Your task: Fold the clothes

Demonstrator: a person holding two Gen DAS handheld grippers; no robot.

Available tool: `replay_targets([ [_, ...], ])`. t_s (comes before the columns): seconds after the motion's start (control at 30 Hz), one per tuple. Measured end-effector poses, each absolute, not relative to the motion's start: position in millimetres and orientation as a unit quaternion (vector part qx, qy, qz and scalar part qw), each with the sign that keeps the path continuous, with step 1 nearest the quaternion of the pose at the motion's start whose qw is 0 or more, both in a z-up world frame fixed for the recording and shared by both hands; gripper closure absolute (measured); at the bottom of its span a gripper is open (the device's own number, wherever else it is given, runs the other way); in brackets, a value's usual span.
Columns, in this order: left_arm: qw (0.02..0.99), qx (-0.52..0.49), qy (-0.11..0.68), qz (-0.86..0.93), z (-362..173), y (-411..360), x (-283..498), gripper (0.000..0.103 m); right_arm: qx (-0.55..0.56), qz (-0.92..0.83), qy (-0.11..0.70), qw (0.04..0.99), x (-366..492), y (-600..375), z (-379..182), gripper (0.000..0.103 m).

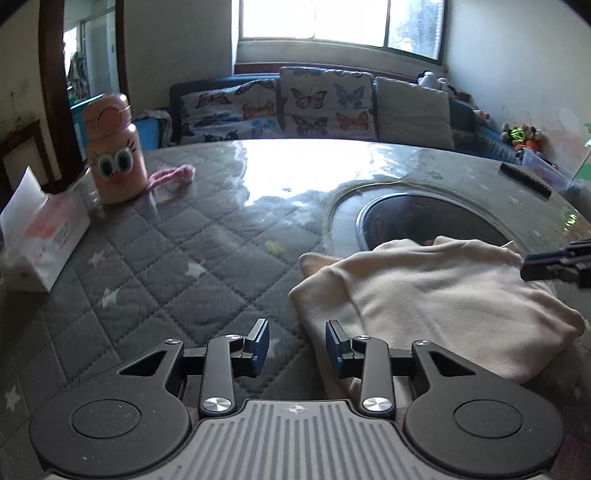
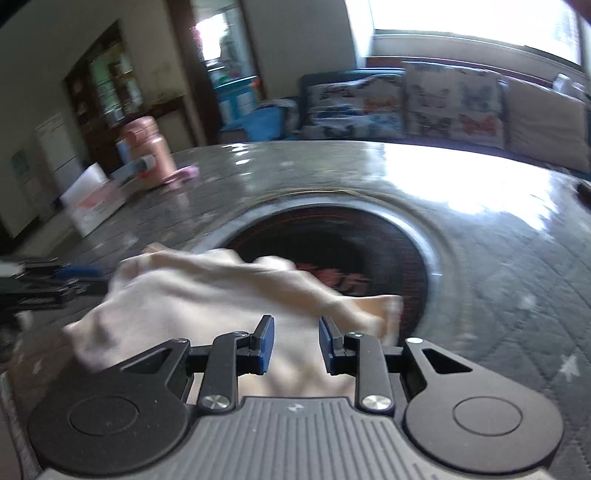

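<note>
A bright window point(image 1: 332, 22) sits behind a sofa lined with butterfly-print cushions point(image 1: 325, 101), and in front of it spreads the round surface point(image 1: 166, 251), covered in grey quilted cloth with white stars under a glossy clear sheet that throws back the daylight. A dark round recess point(image 1: 428, 218) with a metal rim is set into its middle.

The cream garment point(image 1: 436, 295) lies bunched in a soft heap on the near side of that recess, its far edge lapping over the rim. From my right wrist view the picture is smeared, so the folds of the garment point(image 2: 207, 295) read only as pale ridges.

My left gripper point(image 1: 297, 347) sits low over the quilted cover at the garment's left edge. Its blue-padded fingers point(image 1: 260, 345) are apart, nothing between them but cover and a strip of cloth edge below; I cannot tell whether they touch the fabric. My right gripper point(image 2: 296, 343) hangs over the near part of the heap, fingers point(image 2: 267, 343) likewise spread with cloth showing in the gap and nothing clamped. In the left view it appears at the garment's right side point(image 1: 554, 264).

Off to the left stand a pink bottle with a cartoon face point(image 1: 114, 151), a pink fuzzy strap point(image 1: 173, 175) beside it, and a tissue box point(image 1: 40, 236) nearer the edge.
</note>
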State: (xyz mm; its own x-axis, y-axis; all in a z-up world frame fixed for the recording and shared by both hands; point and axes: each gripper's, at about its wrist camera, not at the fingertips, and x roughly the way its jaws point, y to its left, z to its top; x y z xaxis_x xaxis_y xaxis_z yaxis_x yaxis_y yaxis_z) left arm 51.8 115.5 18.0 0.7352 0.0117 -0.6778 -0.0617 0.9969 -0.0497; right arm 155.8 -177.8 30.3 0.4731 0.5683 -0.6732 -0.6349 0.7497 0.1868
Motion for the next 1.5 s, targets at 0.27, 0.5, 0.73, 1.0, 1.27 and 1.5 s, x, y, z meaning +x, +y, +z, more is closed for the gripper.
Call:
replay_targets([
  [0.27, 0.929, -0.068, 0.364, 0.025, 21.4, 127.0, 42.5, 0.068, -0.126, 0.459, 0.340, 0.811, 102.5, -118.6, 42.1, 0.065],
  [0.5, 0.929, -0.068, 0.363, 0.028, 22.4, 131.8, 32.4, 0.067, -0.178, 0.505, 0.303, 0.788, 66.8, -61.3, 45.2, 0.067],
  [0.73, 0.929, -0.081, 0.358, 0.041, 25.0, 145.7, 27.0, 0.066, -0.203, 0.508, 0.295, 0.783, 57.3, -24.3, 30.1, 0.069],
  [1.0, 0.926, -0.094, 0.364, 0.037, 21.2, 142.4, 30.9, 0.066, -0.256, 0.505, 0.255, 0.784, 38.0, -19.5, 25.8, 0.069],
  [1.27, 0.921, -0.124, 0.369, 0.032, 22.4, 141.5, 34.3, 0.063, -0.268, 0.544, 0.254, 0.753, 23.1, -19.8, 23.3, 0.069],
  [1.5, 0.907, -0.180, 0.380, 0.024, 18.6, 139.8, 40.4, 0.054, -0.266, 0.531, 0.260, 0.761, 21.6, -17.3, 19.2, 0.094],
])
